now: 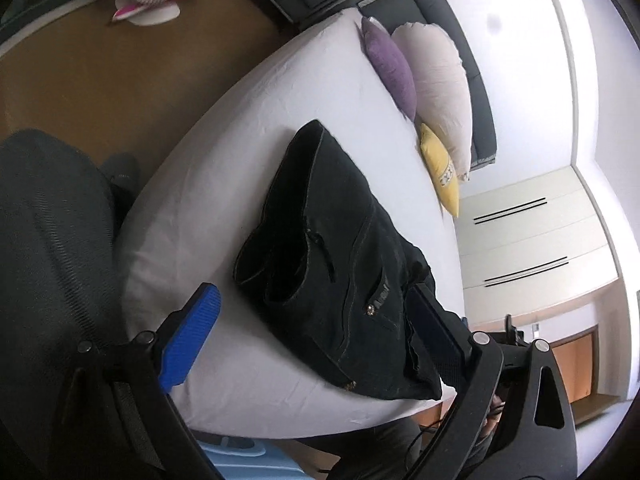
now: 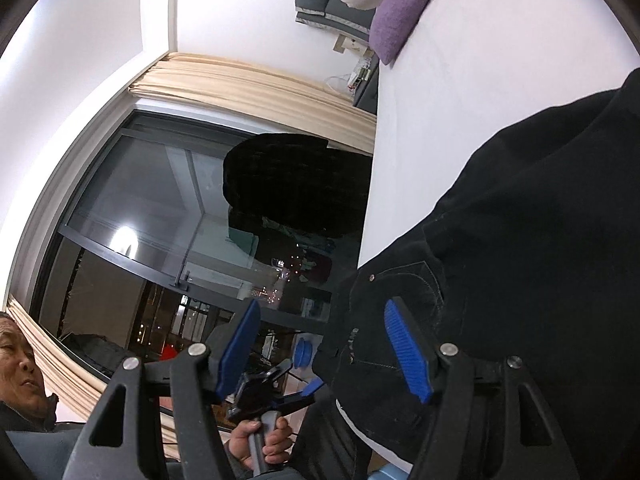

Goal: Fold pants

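Pants: black pants (image 1: 340, 264), folded into a thick bundle, lying on the white bed (image 1: 208, 184) near its near corner; waistband end with rivets and pocket stitching toward the cameras, a narrower folded end toward the pillows
Pants, right view: the waist part (image 2: 500, 240) fills the right side, its edge hanging just over the bed (image 2: 500, 60) side
Left tongs: left tongs (image 1: 316, 316) spread wide, nothing pinched; one blue pad (image 1: 192, 336) over bare sheet beside the bundle, the other finger against the dark cloth, contact unclear
Right tongs: right tongs (image 2: 324, 348) spread, nothing pressed between the pads; one blue pad (image 2: 408, 352) lies at the pocket cloth, the other stands off the bed in free air
Hand: a hand (image 2: 260, 440) grips the handle of the other tool, low in the right view
Pillows: purple pillow (image 1: 390, 64), white pillow (image 1: 436, 96) and yellow pillow (image 1: 440, 172) at the bed head, well apart from the pants
Step in hand: judged as the release after a fold, with both tools placed at the waist end for the next hold
Next move calls for: closing each pair on a waistband corner through all layers, then carrying that end over toward the far end, keeping edges aligned
Risk: thick denim may slip or only the top layer be caught
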`<state>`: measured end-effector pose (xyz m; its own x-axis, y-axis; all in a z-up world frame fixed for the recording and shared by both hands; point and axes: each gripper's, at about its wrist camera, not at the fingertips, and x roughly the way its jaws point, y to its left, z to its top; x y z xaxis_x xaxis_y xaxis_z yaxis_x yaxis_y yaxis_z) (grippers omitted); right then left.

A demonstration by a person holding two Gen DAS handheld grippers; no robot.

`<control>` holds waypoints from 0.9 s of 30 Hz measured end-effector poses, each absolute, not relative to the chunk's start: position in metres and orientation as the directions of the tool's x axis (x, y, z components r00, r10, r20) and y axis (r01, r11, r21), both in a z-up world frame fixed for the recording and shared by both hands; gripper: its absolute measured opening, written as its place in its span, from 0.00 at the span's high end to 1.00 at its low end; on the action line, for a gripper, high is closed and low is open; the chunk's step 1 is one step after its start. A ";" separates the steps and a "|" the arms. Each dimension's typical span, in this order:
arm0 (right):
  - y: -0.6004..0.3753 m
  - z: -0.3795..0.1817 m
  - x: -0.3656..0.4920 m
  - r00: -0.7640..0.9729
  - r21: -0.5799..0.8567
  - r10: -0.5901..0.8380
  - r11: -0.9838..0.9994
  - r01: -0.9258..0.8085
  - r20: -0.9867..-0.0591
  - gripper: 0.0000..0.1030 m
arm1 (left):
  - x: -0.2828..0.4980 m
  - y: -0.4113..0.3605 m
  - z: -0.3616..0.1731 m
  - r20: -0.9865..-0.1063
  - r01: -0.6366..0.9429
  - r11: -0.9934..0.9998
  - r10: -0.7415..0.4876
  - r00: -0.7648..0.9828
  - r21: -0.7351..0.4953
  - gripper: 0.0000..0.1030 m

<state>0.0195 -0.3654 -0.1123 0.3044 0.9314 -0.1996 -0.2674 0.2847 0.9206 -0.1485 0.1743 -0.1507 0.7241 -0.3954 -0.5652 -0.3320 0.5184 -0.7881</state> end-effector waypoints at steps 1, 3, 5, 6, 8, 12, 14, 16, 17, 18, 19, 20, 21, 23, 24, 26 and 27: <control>-0.367 -0.111 0.020 0.309 0.922 0.932 0.279 -0.269 -0.192 0.33 | -0.146 0.176 -0.155 -0.564 -0.339 0.505 -0.403 0.721 -0.794 0.08; -0.370 -0.111 0.022 0.319 0.923 0.931 0.272 -0.273 -0.180 0.33 | -0.142 0.176 -0.162 -0.546 -0.345 0.464 -0.423 0.723 -0.816 0.08; -0.375 -0.109 0.021 0.325 0.924 0.930 0.265 -0.275 -0.171 0.33 | -0.137 0.175 -0.171 -0.542 -0.346 0.451 -0.437 0.718 -0.823 0.09; -0.375 -0.108 0.022 0.329 0.925 0.929 0.263 -0.274 -0.166 0.33 | -0.135 0.175 -0.173 -0.538 -0.347 0.442 -0.444 0.717 -0.827 0.10; -0.376 -0.108 0.023 0.337 0.927 0.928 0.260 -0.270 -0.162 0.33 | -0.131 0.173 -0.179 -0.525 -0.344 0.426 -0.445 0.726 -0.837 0.14; -0.380 -0.113 0.022 0.336 0.929 0.927 0.263 -0.261 -0.168 0.33 | -0.124 0.176 -0.192 -0.497 -0.368 0.345 -0.458 0.737 -0.863 0.30; -0.378 -0.116 0.023 0.331 0.929 0.927 0.269 -0.254 -0.178 0.33 | -0.120 0.182 -0.198 -0.484 -0.392 0.287 -0.462 0.743 -0.874 0.43; -0.375 -0.118 0.025 0.325 0.928 0.926 0.279 -0.246 -0.192 0.33 | -0.120 0.185 -0.205 -0.474 -0.412 0.235 -0.462 0.749 -0.880 0.53; -0.372 -0.119 0.027 0.319 0.926 0.925 0.289 -0.242 -0.205 0.33 | -0.119 0.187 -0.209 -0.474 -0.419 0.224 -0.464 0.748 -0.880 0.60; -0.369 -0.120 0.029 0.312 0.924 0.924 0.300 -0.237 -0.220 0.33 | -0.118 0.187 -0.211 -0.476 -0.423 0.219 -0.465 0.747 -0.879 0.63; -0.367 -0.121 0.031 0.308 0.923 0.923 0.306 -0.234 -0.228 0.33 | -0.116 0.190 -0.213 -0.474 -0.424 0.215 -0.467 0.747 -0.880 0.66; -0.364 -0.123 0.033 0.303 0.921 0.923 0.314 -0.229 -0.239 0.33 | -0.116 0.191 -0.216 -0.469 -0.424 0.205 -0.470 0.748 -0.882 0.67; -0.361 -0.124 0.035 0.298 0.920 0.921 0.322 -0.225 -0.250 0.33 | -0.115 0.192 -0.217 -0.466 -0.425 0.198 -0.472 0.748 -0.883 0.68; -0.355 -0.127 0.038 0.288 0.914 0.917 0.343 -0.214 -0.277 0.33 | -0.108 0.191 -0.214 -0.456 -0.423 0.182 -0.475 0.752 -0.887 0.75; -0.351 -0.129 0.040 0.282 0.908 0.911 0.365 -0.205 -0.302 0.33 | -0.106 0.192 -0.213 -0.450 -0.415 0.182 -0.476 0.756 -0.891 0.76; -0.342 -0.135 0.042 0.262 0.901 0.905 0.389 -0.191 -0.335 0.33 | -0.104 0.193 -0.207 -0.447 -0.398 0.205 -0.472 0.760 -0.894 0.79; -0.338 -0.138 0.043 0.252 0.895 0.900 0.406 -0.186 -0.356 0.33 | -0.110 0.190 -0.204 -0.448 -0.392 0.219 -0.469 0.761 -0.894 0.79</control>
<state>0.0433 -0.3383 -0.1376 0.2520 0.8998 -0.3561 -0.1858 0.4062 0.8947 -0.1096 0.1898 -0.2035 0.7609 -0.4690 -0.4483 -0.3917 0.2189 -0.8937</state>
